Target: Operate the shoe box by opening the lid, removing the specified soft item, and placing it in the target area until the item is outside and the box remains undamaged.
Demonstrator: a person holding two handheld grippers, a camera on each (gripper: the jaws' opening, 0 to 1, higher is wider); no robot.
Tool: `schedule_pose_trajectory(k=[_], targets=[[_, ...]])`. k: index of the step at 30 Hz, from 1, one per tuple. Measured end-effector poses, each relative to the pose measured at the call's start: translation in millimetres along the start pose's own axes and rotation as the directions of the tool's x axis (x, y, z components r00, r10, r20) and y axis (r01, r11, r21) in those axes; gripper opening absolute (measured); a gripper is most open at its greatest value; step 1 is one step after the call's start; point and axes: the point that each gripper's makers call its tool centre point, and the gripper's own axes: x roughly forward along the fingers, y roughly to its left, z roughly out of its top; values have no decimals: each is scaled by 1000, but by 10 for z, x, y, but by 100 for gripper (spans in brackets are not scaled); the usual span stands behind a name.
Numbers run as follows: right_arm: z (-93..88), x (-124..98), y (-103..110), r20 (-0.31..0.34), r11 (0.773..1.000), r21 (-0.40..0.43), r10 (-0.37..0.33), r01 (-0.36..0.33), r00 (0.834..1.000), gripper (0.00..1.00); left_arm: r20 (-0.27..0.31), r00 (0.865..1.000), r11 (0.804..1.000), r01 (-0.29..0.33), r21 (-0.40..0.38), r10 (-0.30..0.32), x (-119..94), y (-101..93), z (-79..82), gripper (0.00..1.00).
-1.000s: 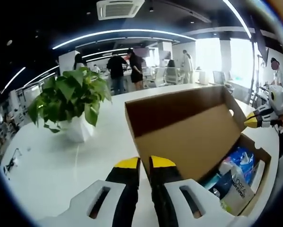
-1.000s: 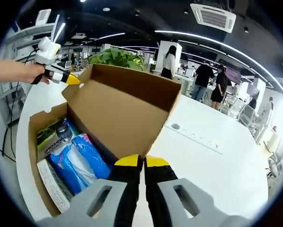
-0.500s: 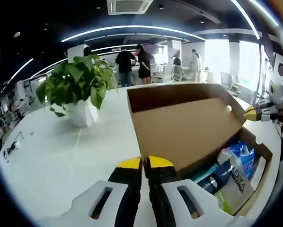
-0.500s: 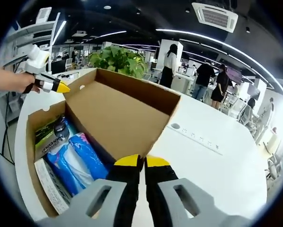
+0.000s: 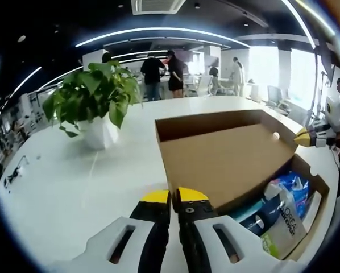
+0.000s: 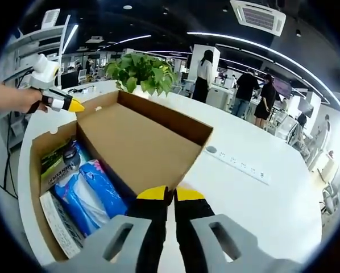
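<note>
Though lid [image 6: 137,142] raised, box contents [image 6: 82,190] partly hidden

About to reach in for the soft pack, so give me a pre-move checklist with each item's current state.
1. Lid folded back, shoe box open: ok.
2. Blue soft pack exposed inside the box: ok.
3. Right tongs open for a grasp: not ok, tips together.
4. Left tongs open: not ok, also shut.
5. Bare white table beside the box for placing: ok.
6. Box undamaged: cannot tell, though visible walls look intact.
7. Potted plant away from the box: ok.
</note>
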Motion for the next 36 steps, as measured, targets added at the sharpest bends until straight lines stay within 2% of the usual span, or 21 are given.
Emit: schedule_pose_trajectory(k=[16,36], targets=[[-49,95,-53,-28,1000,28,10,-10,1000,3,-34,999,1000,4,-6,-4,147,14,-58,2],[-70,146,-73,-48,998,63,18,-15,999,4,-54,998,999,18,-35,-20,188,7,-129,4]])
